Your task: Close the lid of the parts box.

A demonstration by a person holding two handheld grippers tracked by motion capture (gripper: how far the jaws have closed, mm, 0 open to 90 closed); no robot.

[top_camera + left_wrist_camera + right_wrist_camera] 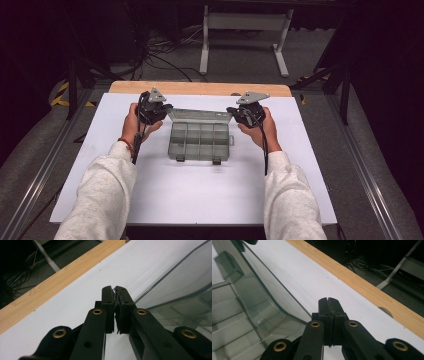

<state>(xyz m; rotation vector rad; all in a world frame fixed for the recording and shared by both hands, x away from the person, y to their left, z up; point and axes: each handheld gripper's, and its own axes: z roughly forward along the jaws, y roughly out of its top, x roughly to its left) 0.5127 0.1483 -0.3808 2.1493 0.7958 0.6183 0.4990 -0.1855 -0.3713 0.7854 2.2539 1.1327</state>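
Observation:
A clear plastic compartment box (200,142) sits mid-table, its hinged lid (200,116) standing up at the far side. My left gripper (167,107) is at the lid's left end and my right gripper (231,110) at its right end. In the left gripper view the jaws (115,288) are shut, pads together, with the lid's edge (180,282) running just beside the right jaw. The right gripper (328,300) is also shut with nothing between its pads, and the lid (254,297) curves up to its left above the compartments (227,322).
The box rests on a white tabletop (200,195) with a wooden strip (200,88) along the far edge. Beyond the table stand a white frame (245,22) and loose cables on the floor. Metal rails run along both sides.

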